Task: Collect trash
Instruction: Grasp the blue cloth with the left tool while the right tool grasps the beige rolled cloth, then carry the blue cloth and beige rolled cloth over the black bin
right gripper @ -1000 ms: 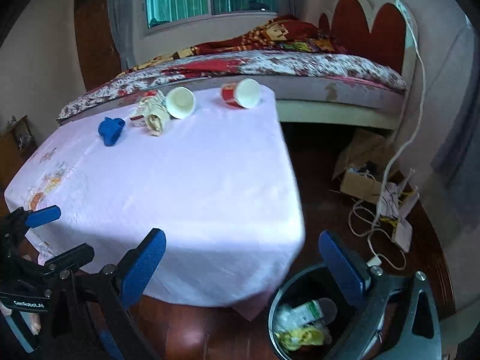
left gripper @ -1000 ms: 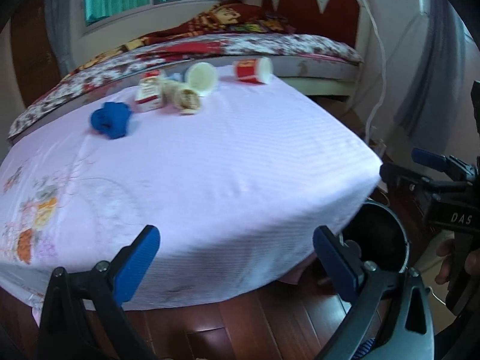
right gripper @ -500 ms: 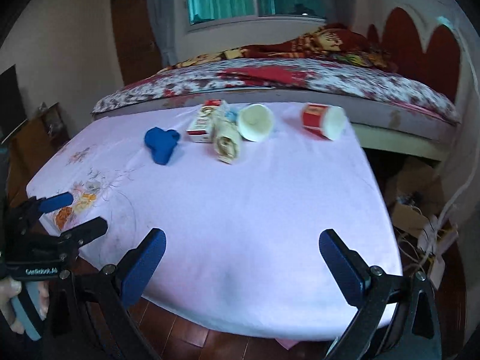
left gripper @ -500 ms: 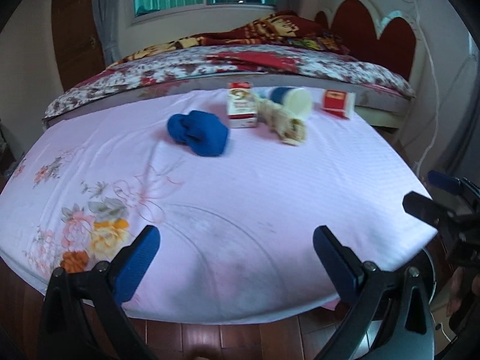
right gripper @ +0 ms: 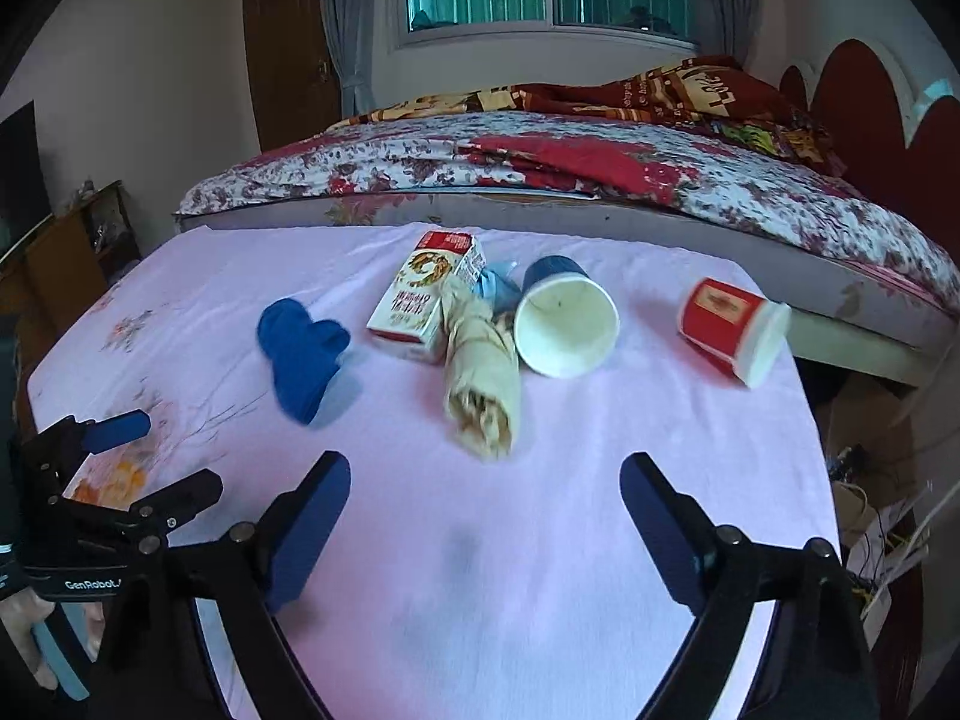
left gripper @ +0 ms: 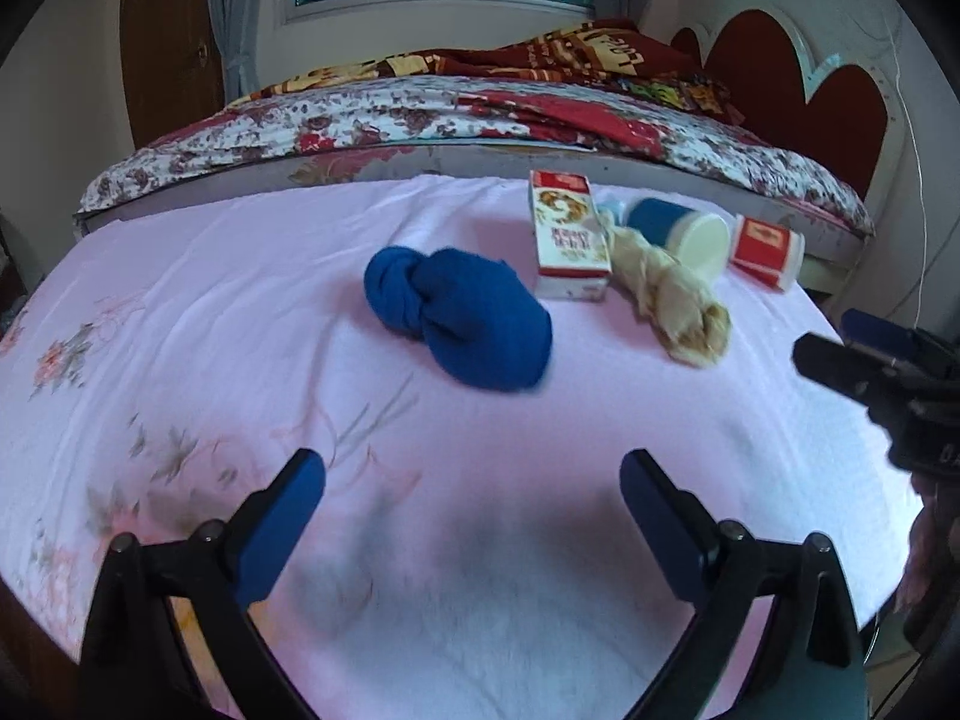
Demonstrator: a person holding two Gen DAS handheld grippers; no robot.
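**A:** What's on your table [right gripper: 600,540], from the left?

**B:** On the pink cloth you have a knotted blue rag [left gripper: 462,324] at the far left of the row. Right of it lies a red-and-white carton [right gripper: 420,306] on its side. Just beside that is a crumpled tan paper bundle [right gripper: 483,378], one end pointing toward you.

**A:** And the cups?

**B:** Your blue paper cup [right gripper: 567,318] lies tipped over with its mouth toward you; what shows of the white inside looks empty. Well apart on the right, near the table's edge, your red paper cup [right gripper: 729,327] also lies on its side. Its mouth turns away to the right, so I cannot tell what is in it.

**A:** Anything hard to read?

**B:** A pale blue scrap [right gripper: 498,288] is wedged behind the bundle, between carton and blue cup; mostly hidden. The carton's print is too small to make out. The near cloth is blurred.

**A:** My tongs?

**B:** Your left gripper [left gripper: 474,510] hangs over the near cloth, jaws wide though they have just been closing a little, with nothing between them. Your right gripper [right gripper: 486,510] is the same: wide, lately narrowing, empty. All the trash lies farther away than both.
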